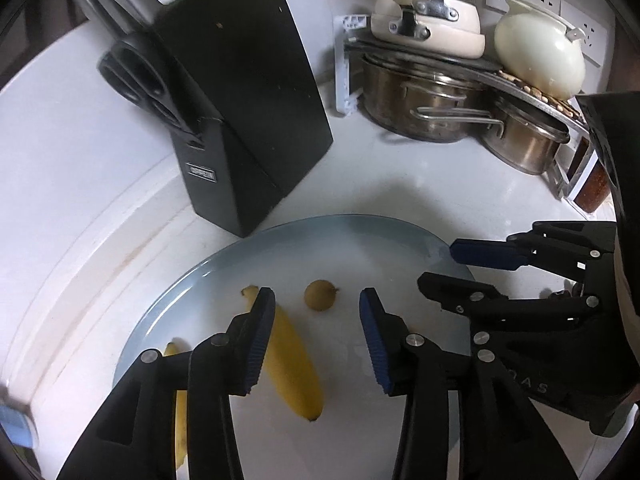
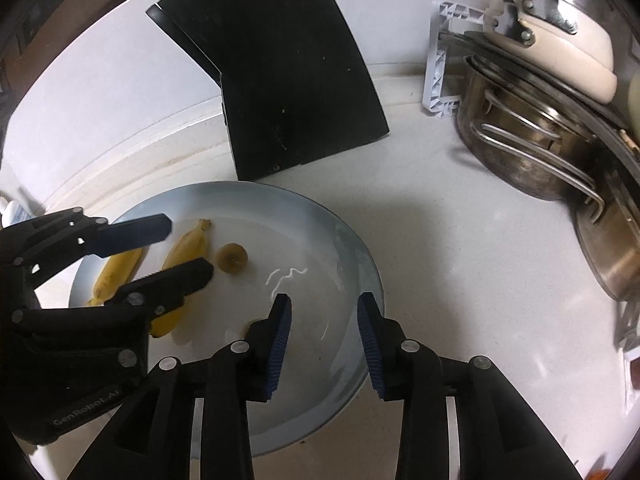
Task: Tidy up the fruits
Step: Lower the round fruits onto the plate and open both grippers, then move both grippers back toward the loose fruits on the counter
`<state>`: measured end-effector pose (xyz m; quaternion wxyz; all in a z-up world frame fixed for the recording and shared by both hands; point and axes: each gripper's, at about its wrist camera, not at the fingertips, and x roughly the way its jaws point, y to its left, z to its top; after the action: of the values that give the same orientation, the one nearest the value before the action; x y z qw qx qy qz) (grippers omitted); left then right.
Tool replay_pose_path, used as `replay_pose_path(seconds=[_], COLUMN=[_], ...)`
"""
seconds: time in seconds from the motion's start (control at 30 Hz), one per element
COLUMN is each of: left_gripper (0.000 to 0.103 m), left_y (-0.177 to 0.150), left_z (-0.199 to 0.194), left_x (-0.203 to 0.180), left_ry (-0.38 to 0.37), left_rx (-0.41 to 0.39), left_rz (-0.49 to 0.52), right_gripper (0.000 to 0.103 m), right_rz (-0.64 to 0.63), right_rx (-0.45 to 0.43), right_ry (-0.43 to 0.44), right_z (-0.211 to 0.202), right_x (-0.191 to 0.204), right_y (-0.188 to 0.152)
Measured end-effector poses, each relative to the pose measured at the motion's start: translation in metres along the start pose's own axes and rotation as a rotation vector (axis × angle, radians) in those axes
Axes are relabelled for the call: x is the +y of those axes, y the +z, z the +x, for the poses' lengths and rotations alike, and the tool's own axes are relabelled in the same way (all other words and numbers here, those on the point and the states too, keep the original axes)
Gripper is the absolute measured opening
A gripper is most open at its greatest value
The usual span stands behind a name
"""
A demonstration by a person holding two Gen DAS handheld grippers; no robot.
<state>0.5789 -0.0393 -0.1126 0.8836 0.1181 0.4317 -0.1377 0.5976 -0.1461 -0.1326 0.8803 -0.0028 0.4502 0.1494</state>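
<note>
My right gripper point(image 2: 323, 336) hangs over the pale plate point(image 2: 352, 248), fingers point(image 2: 280, 336) parted with nothing between them. Two bananas point(image 2: 186, 246) and a small brown fruit point(image 2: 232, 257) lie on the plate beneath my left gripper point(image 2: 176, 246). A black knife block point(image 2: 288, 80) stands behind on the worktop point(image 2: 460, 260).

Bananas point(image 1: 294, 360) (two) and kiwi point(image 1: 320, 295) on plate point(image 1: 224, 264)

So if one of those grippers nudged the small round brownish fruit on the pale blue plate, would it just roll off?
The small round brownish fruit would probably roll easily, being nearly spherical. The glossy pale blue plate looks slick, offering little friction. Its raised rim might well stop the fruit.
</note>
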Motion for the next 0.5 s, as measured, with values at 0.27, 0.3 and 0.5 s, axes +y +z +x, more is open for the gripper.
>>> replay_pose_path(seconds=[0.27,0.3,0.5], left_gripper=[0.049,0.05,0.055], left_y=[-0.003,-0.003,-0.004], left_z=[-0.037,-0.042,-0.075], left_x=[-0.008,-0.01,-0.024], left_ry=[0.07,0.074,0.072], left_rx=[-0.07,-0.081,-0.158], left_rz=[-0.019,-0.019,-0.018], right_gripper=[0.036,0.038,0.045], right_rz=[0.031,0.039,0.078], right_rx=[-0.081,-0.097,-0.181], right_ry=[-0.056,-0.066,-0.11], right_z=[-0.035,-0.043,-0.083], right_x=[-0.001,-0.001,-0.006], right_y=[-0.01,-0.012,-0.025])
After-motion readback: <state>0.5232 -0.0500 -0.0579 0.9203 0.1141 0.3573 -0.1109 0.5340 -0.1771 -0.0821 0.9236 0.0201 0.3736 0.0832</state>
